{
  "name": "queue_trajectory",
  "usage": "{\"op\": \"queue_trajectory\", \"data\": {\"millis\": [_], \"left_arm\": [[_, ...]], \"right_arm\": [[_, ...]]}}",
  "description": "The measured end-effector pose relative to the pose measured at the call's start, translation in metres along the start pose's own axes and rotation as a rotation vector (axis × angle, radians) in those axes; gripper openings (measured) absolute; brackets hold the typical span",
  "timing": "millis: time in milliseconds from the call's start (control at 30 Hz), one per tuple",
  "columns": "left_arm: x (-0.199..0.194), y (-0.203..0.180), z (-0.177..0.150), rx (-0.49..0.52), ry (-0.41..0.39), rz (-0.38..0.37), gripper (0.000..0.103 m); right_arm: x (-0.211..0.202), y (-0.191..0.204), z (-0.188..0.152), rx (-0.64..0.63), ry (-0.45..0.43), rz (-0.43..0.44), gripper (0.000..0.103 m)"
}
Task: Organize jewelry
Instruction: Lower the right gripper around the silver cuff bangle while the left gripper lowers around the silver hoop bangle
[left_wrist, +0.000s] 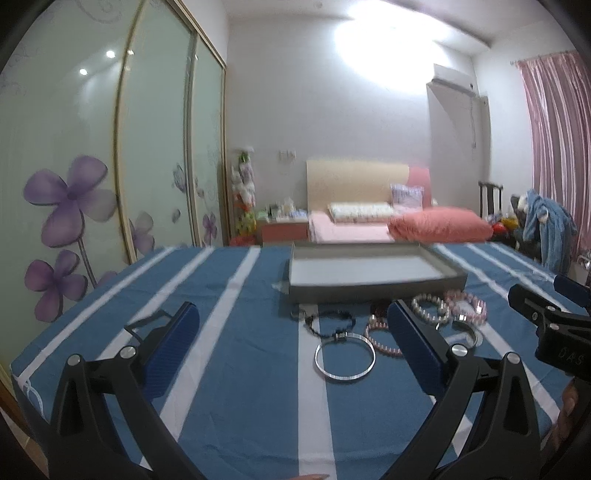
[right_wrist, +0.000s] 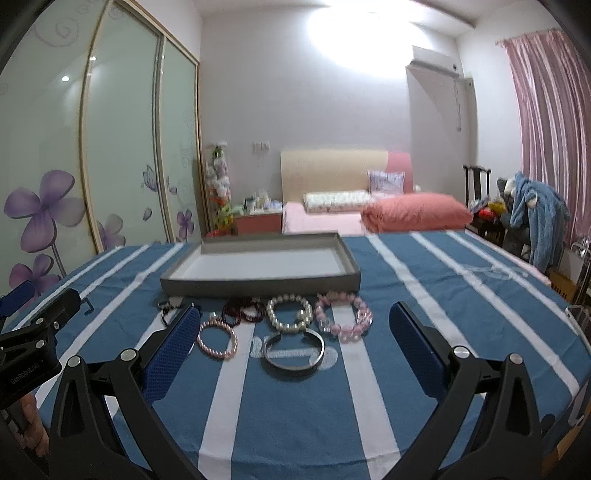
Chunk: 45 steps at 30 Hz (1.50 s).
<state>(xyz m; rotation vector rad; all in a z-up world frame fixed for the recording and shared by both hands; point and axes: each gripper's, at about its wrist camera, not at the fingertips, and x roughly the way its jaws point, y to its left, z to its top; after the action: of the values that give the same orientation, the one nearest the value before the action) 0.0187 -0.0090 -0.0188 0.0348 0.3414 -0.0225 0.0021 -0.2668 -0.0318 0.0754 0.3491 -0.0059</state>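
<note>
**Two open grippers above laid-out bracelets**

Left gripper (left_wrist: 291, 326): jaws spread wide, empty, held level above the striped blue cloth (left_wrist: 229, 406), pointing towards the grey tray (left_wrist: 373, 290). A thin silver bangle (left_wrist: 345, 356) lies on the cloth between its fingers; a dark beaded bracelet (left_wrist: 330, 322) sits just beyond.

Right gripper (right_wrist: 293, 326): jaws likewise wide apart, holding nothing, level and low over the cloth. Between its fingers lie:
- silver cuff (right_wrist: 294, 354), nearest;
- small pink bead bracelet (right_wrist: 217, 339), beside the left finger;
- white pearl bracelet (right_wrist: 289, 312);
- large pink bead bracelet (right_wrist: 343, 315);
- dark red bead bracelet (right_wrist: 242, 310).

All jewelry lies in front of the tray, whose interior is bare.
</note>
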Motion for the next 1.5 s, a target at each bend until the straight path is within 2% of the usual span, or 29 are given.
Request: {"op": "queue_trajectory", "data": {"millis": [333,500,567,667,833,900,1233,1300,1500], "left_arm": [[0.069,-0.003,-0.007,0.047,0.333,-0.137,0.099],[0.088,-0.009,-0.014,0.073,0.414,-0.166,0.099],[0.094,-0.012,-0.016,0.087,0.438,-0.17,0.099],[0.102,-0.016,-0.017,0.106,0.467,-0.167,0.099],[0.111,-0.022,-0.017,0.127,0.491,-0.168,0.099],[0.118,-0.024,-0.017,0.13,0.503,-0.167,0.099],[0.152,-0.03,-0.02,0.123,0.593,-0.156,0.099],[0.157,-0.031,-0.022,0.115,0.617,-0.159,0.096],[0.162,-0.029,-0.022,0.095,0.601,-0.146,0.093]], "right_arm": [[0.066,-0.015,-0.017,0.048,0.358,0.03,0.101],[0.092,-0.011,-0.023,0.022,0.522,0.04,0.082],[0.102,-0.007,-0.027,0.008,0.57,0.045,0.078],[0.11,0.001,-0.026,-0.038,0.564,0.019,0.074],[0.117,0.007,-0.022,-0.06,0.57,0.015,0.073],[0.121,0.007,-0.021,-0.07,0.552,0.015,0.068],[0.119,-0.002,-0.019,-0.074,0.548,0.03,0.068],[0.12,-0.004,-0.018,-0.074,0.548,0.03,0.068],[0.124,-0.004,-0.016,-0.075,0.548,0.021,0.069]]}}
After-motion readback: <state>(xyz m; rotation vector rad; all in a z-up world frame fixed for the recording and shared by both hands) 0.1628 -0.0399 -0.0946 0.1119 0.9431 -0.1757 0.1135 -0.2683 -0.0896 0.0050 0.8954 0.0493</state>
